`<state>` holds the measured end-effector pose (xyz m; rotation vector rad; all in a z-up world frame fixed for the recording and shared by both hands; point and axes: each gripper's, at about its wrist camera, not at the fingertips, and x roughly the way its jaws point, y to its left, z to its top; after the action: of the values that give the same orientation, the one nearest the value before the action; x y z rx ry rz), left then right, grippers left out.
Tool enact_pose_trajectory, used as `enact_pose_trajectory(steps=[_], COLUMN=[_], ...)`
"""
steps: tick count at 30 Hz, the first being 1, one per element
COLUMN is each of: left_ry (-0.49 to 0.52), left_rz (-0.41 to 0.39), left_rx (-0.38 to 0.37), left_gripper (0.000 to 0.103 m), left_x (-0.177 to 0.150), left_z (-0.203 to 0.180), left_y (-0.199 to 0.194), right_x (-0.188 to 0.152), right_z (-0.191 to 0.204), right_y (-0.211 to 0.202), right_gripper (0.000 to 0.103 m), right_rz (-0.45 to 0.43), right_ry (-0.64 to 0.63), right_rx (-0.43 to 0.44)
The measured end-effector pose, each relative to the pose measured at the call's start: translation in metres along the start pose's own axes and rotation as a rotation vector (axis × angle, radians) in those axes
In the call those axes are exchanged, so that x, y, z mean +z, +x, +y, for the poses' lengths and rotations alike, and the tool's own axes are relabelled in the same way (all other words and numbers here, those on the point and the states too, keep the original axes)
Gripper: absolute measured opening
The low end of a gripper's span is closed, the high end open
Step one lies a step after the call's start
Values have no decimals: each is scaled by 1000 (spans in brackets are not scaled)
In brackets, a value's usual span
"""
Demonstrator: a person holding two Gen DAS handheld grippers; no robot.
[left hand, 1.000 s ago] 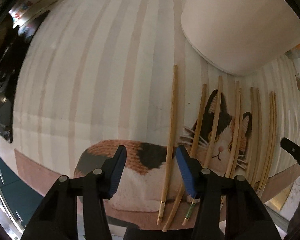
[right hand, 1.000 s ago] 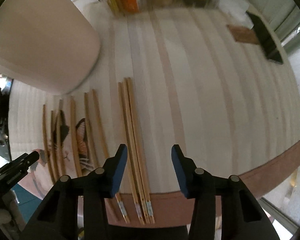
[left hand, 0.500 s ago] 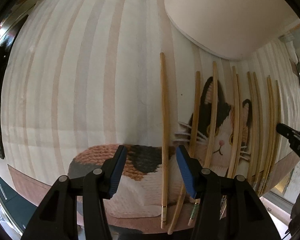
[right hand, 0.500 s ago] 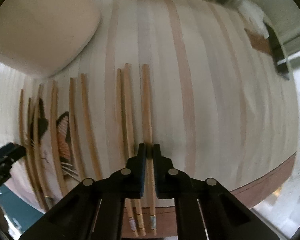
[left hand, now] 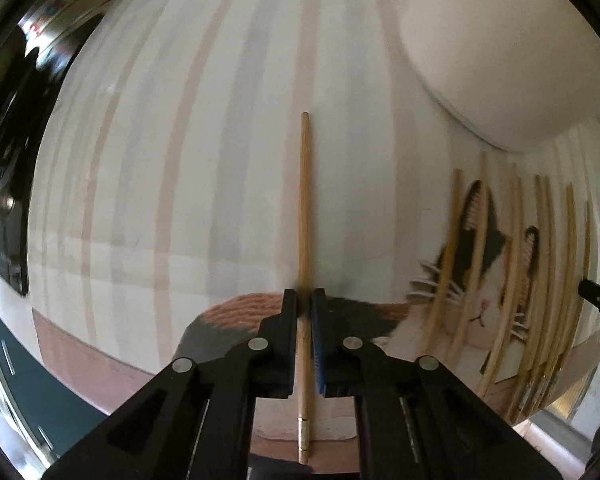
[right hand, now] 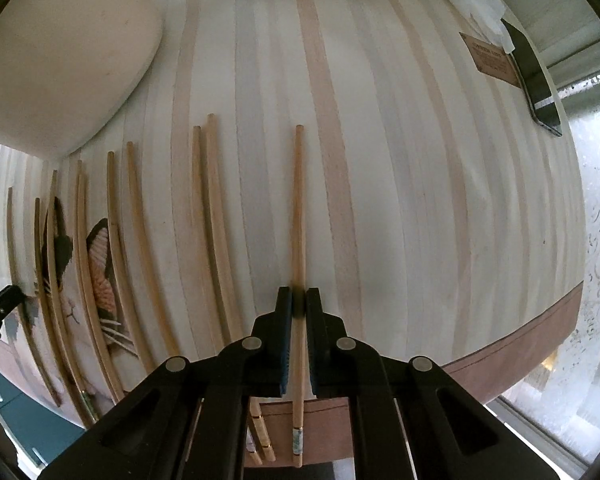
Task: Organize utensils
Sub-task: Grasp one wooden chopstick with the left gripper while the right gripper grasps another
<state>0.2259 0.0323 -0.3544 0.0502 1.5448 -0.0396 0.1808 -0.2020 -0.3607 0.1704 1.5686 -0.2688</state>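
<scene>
Over the striped cat-print placemat (left hand: 148, 200), each hand-held gripper, left (left hand: 305, 308) and right (right hand: 299, 304), pinches one slender bamboo chopstick (left hand: 304, 216) (right hand: 298, 216) mid-shaft, apparently to pair them, clear of the loose row (right hand: 140, 248).

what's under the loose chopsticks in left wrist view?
The loose chopsticks lie across the cat picture on the striped placemat. Their near ends and the mat's corner there are too blurred to make out.

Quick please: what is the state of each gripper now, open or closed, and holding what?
Left gripper: closed on a chopstick.
Right gripper: closed on another chopstick.
</scene>
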Motion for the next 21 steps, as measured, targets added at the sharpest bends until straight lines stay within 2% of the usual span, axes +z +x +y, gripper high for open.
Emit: enact_pose_trajectory(steps=[4, 9, 12, 16, 18, 21], left_ry=[-30, -29, -30, -42, -44, -56], left_rz=[7, 18, 22, 25, 25, 20], left_rx=[0, 34, 42, 44, 48, 53], left_gripper=[6, 5, 5, 5, 5, 5], left_x=[-7, -9, 0, 4, 14, 14], left_z=[8, 6, -13, -17, -16, -15], left_y=[7, 13, 15, 16, 9, 1], right_x=[32, 44, 47, 54, 56, 61], right_z=[-14, -25, -34, -36, -36, -34], right_y=[-5, -3, -3, -4, -4, -4], right_gripper=[7, 8, 8, 8, 8, 9], right_rz=[6, 28, 38, 45, 48, 46], right_ry=[-11, -32, -44, -65, -72, -86], right_rx=[2, 28, 35, 32, 32, 25])
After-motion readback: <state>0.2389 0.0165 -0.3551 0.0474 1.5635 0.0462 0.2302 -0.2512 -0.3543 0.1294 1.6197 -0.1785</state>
